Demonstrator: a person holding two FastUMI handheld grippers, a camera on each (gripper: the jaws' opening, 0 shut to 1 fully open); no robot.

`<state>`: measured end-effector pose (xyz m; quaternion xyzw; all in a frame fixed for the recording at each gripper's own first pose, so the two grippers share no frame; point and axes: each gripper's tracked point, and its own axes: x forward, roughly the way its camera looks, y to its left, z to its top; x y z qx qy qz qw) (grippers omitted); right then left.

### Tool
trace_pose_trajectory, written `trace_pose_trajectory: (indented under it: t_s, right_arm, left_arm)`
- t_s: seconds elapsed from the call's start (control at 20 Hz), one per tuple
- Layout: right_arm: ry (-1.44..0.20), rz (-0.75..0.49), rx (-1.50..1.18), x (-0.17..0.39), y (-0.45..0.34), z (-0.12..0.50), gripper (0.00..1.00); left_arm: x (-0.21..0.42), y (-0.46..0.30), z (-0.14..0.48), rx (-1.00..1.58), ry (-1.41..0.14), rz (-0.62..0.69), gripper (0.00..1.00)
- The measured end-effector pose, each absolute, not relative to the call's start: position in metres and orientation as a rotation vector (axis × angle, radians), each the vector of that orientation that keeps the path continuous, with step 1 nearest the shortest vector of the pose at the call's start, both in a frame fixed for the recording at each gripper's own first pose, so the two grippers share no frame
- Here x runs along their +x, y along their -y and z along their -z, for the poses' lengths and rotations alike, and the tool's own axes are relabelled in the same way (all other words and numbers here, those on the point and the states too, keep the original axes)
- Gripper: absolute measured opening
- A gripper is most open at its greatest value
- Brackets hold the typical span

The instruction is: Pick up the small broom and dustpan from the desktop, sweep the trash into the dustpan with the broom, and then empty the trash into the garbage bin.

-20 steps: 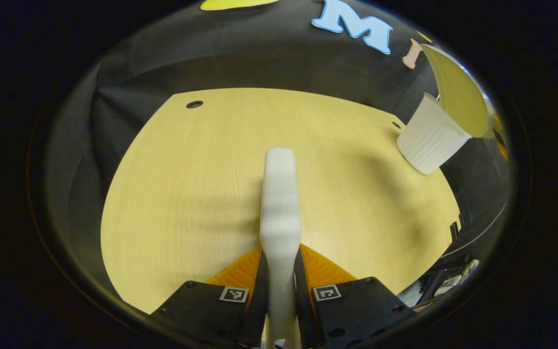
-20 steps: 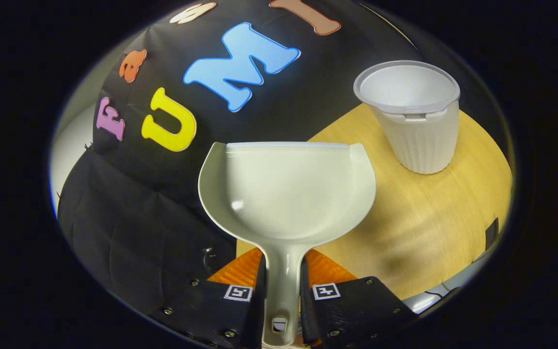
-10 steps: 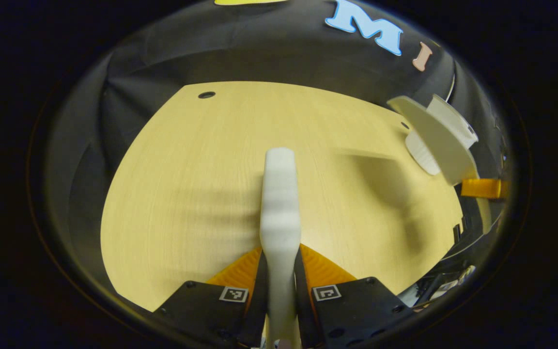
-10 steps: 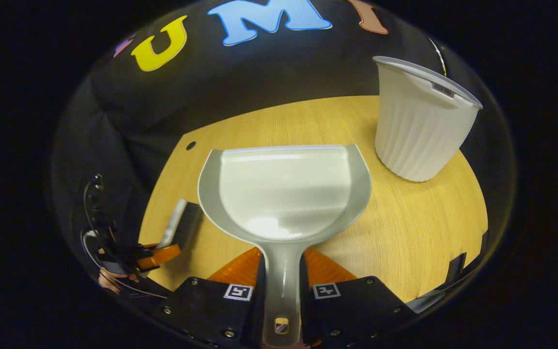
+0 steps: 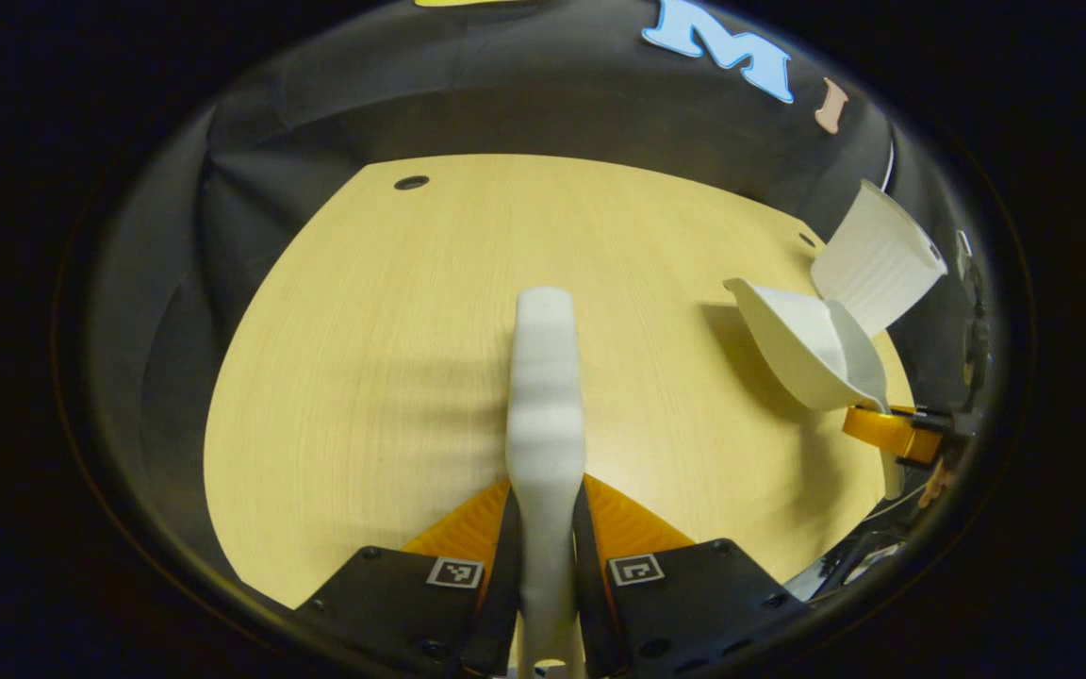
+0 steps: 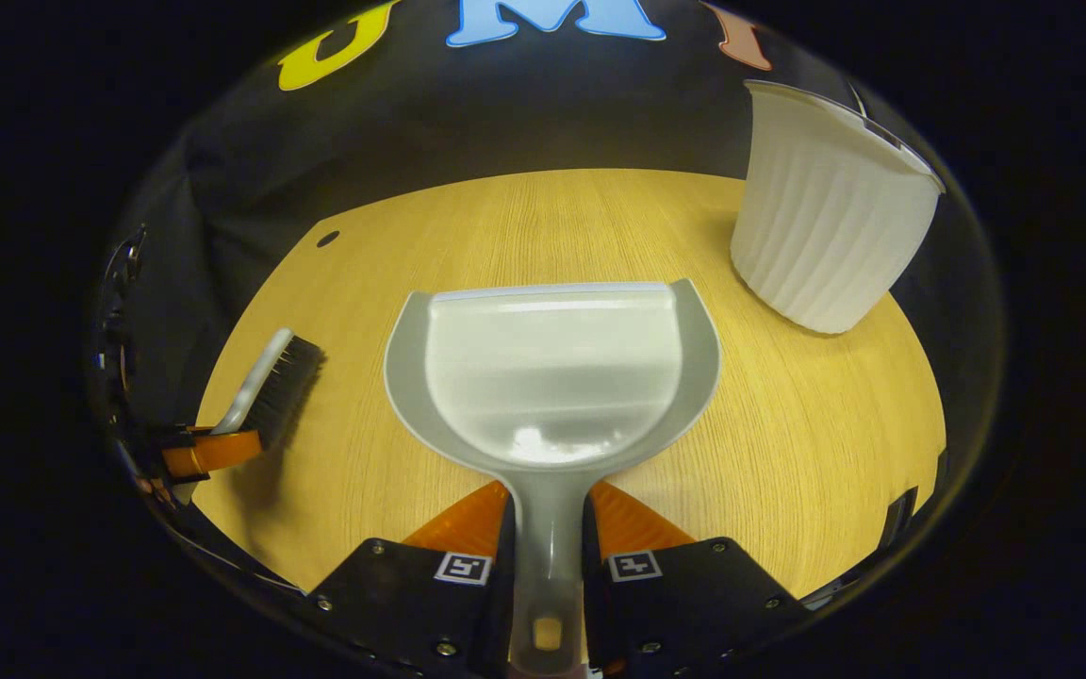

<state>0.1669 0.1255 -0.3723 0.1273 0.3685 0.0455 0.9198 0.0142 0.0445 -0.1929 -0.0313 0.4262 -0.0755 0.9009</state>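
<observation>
Now: left gripper (image 5: 543, 566) fingers clamp broom (image 5: 545, 396); right gripper (image 6: 548, 566) fingers clamp empty dustpan (image 6: 552, 377). Bin (image 6: 826, 245) far right. Emptying apparently done; next, set tools on surface (image 6: 788, 453).

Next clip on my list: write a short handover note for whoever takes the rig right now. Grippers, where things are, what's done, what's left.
Left gripper: shut on the broom, held above the desk.
Right gripper: shut on the dustpan handle, pan over the desk and empty.
Bin: upright at the desk's far right.
Done: both tools picked up; no trash visible on the desk or in the pan, so dumping looks done.
Left: apparently just set both tools down.
</observation>
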Motion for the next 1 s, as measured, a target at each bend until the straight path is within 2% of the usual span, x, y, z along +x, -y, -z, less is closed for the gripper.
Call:
trace_pose_trajectory:
  t_s: [0.25, 0.3, 0.55, 0.65, 0.75, 0.9, 0.95, 1.0]
  right_arm:
    - [-0.783, -0.063, 0.250, 0.166, -0.122, 0.368, 0.31]
    - [-0.786, -0.057, 0.252, 0.166, -0.122, 0.369, 0.31]
    - [-0.784, -0.046, 0.282, 0.166, -0.121, 0.369, 0.33]
    - [-0.781, -0.053, 0.296, 0.166, -0.121, 0.369, 0.35]
    - [-0.776, -0.062, 0.319, 0.166, -0.120, 0.367, 0.36]
    - [-0.770, -0.080, 0.321, 0.165, -0.119, 0.365, 0.44]
    - [-0.756, -0.081, 0.305, 0.161, -0.112, 0.359, 0.55]
    - [-0.741, -0.083, 0.288, 0.161, -0.109, 0.359, 0.63]
  left_arm:
    - [0.026, -0.039, 0.187, -0.016, -0.871, 0.169, 0.36]
    - [0.029, -0.037, 0.185, -0.005, -0.868, 0.172, 0.33]
    - [0.035, -0.035, 0.172, 0.022, -0.860, 0.176, 0.41]
    - [0.036, -0.038, 0.165, 0.045, -0.849, 0.168, 0.38]
    - [0.033, -0.036, 0.162, 0.046, -0.845, 0.167, 0.40]
    - [0.030, -0.032, 0.158, 0.022, -0.822, 0.154, 0.46]
    - [0.031, -0.030, 0.157, 0.014, -0.805, 0.148, 0.60]
    - [0.032, -0.028, 0.156, 0.011, -0.784, 0.143, 0.65]
